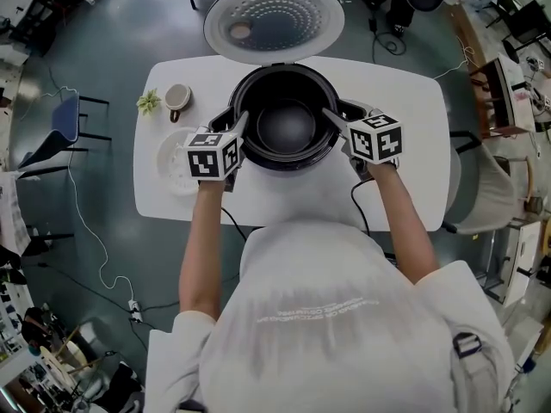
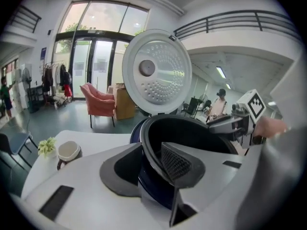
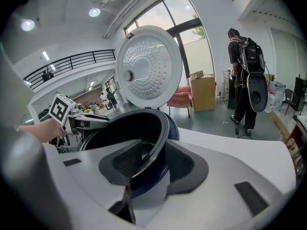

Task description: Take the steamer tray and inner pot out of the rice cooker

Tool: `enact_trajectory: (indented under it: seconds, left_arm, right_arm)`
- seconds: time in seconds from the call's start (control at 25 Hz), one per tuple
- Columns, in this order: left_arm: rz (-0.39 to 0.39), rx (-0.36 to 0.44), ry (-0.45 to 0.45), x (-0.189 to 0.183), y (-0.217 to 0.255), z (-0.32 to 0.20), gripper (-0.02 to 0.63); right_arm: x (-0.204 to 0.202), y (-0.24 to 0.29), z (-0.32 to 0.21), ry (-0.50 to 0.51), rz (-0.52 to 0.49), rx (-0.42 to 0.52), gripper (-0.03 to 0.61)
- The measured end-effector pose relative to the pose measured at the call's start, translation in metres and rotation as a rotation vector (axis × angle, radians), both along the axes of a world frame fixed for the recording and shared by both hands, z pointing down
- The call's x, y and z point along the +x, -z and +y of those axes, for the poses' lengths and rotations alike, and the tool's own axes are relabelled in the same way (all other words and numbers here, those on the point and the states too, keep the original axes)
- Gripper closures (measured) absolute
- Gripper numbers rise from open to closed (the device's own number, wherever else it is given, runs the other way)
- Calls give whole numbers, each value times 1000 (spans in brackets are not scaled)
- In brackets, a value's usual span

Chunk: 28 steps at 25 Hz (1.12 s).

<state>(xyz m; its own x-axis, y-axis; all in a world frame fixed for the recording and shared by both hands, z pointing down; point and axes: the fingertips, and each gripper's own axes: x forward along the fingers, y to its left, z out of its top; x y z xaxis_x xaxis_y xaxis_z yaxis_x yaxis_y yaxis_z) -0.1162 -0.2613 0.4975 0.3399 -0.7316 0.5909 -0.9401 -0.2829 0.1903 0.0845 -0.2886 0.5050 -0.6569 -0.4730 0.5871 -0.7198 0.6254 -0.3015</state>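
The rice cooker [image 1: 284,76] stands open on the white table [image 1: 405,144], lid [image 1: 274,20] tipped back. The black inner pot [image 1: 286,127] sits in it, empty. My left gripper [image 1: 239,132] straddles the pot's left rim, one pad inside and one outside, pressing on it [image 2: 153,162]. On the right rim my right gripper [image 1: 331,119] does the same, its pads against the lip [image 3: 153,162]. A white round steamer tray [image 1: 170,160] lies on the table to the cooker's left, partly hidden by my left gripper's marker cube.
A cup [image 1: 178,99] and a small green plant [image 1: 149,102] stand at the table's back left. A cable [image 1: 357,205] runs off the front edge. Chairs surround the table, and a person with a backpack [image 3: 244,71] stands beyond it on the right.
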Motion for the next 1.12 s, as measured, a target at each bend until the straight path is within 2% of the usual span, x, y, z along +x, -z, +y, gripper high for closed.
enact_trajectory:
  seconds: [0.12, 0.36, 0.48, 0.64, 0.76, 1.0, 1.12]
  left_arm:
    - [97, -24, 75, -3, 2, 0, 508]
    - [196, -16, 163, -3, 8, 5, 511]
    - [218, 13, 170, -3, 21, 4, 511]
    - [264, 71, 193, -6, 41, 5, 545]
    - [268, 104, 188, -4, 55, 6, 546]
    - [295, 181, 172, -2, 88, 8, 548]
    - [304, 238, 133, 4, 109, 8, 548]
  right_arm:
    - [1, 0, -1, -36, 21, 14, 430]
    - [6, 9, -2, -92, -34, 13, 457]
    - [8, 20, -4, -115, -62, 19, 460]
    - [9, 33, -3, -130, -78, 34, 463]
    - [11, 45, 0, -136, -91, 55, 465]
    - [16, 83, 4, -165, -115, 148, 468]
    - [22, 103, 7, -170, -109, 203, 465]
